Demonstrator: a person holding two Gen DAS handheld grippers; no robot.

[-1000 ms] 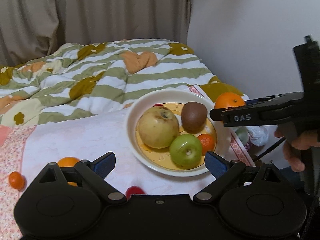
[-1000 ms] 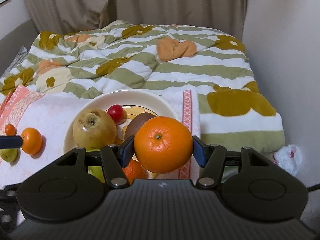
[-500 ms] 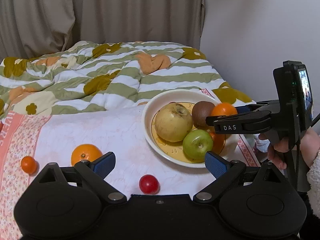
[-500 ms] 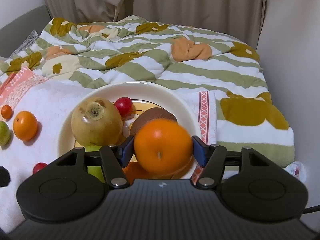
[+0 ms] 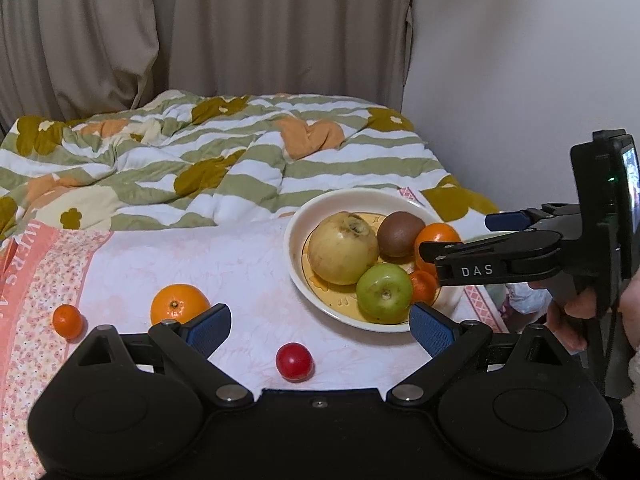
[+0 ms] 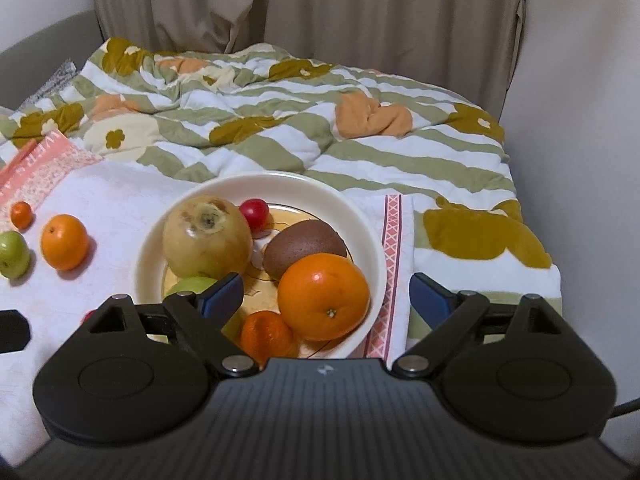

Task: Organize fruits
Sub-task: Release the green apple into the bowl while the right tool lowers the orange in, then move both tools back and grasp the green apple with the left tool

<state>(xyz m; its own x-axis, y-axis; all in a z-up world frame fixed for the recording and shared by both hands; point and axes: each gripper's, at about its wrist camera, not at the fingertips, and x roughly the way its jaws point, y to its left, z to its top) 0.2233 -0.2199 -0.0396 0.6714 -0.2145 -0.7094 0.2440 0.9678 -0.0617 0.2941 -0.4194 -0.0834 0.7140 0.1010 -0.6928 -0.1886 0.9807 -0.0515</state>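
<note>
A cream plate (image 6: 372, 240) on the bed holds a yellow pear (image 6: 206, 238), a kiwi (image 6: 304, 242), a green apple (image 5: 382, 294), a red cherry tomato (image 6: 255, 211), a small mandarin (image 6: 266, 332) and a large orange (image 6: 323, 296). My right gripper (image 6: 326, 294) is open, its fingers on either side of the orange, which rests in the plate. My left gripper (image 5: 320, 322) is open and empty above the white towel. Loose on the towel are an orange (image 5: 179, 304), a small mandarin (image 5: 67, 321), a red tomato (image 5: 294, 361) and a small green fruit (image 6: 13, 254).
A striped flowered quilt (image 5: 224, 160) covers the bed behind the plate. Curtains hang at the back and a white wall (image 5: 520, 80) runs along the right. The bed's right edge lies just past the plate, with a crumpled plastic bag (image 5: 524, 300) below it.
My right gripper lowered the large orange into the plate and opened, letting it go. My left gripper pulled back and left, bringing the loose fruits on the towel into view.
</note>
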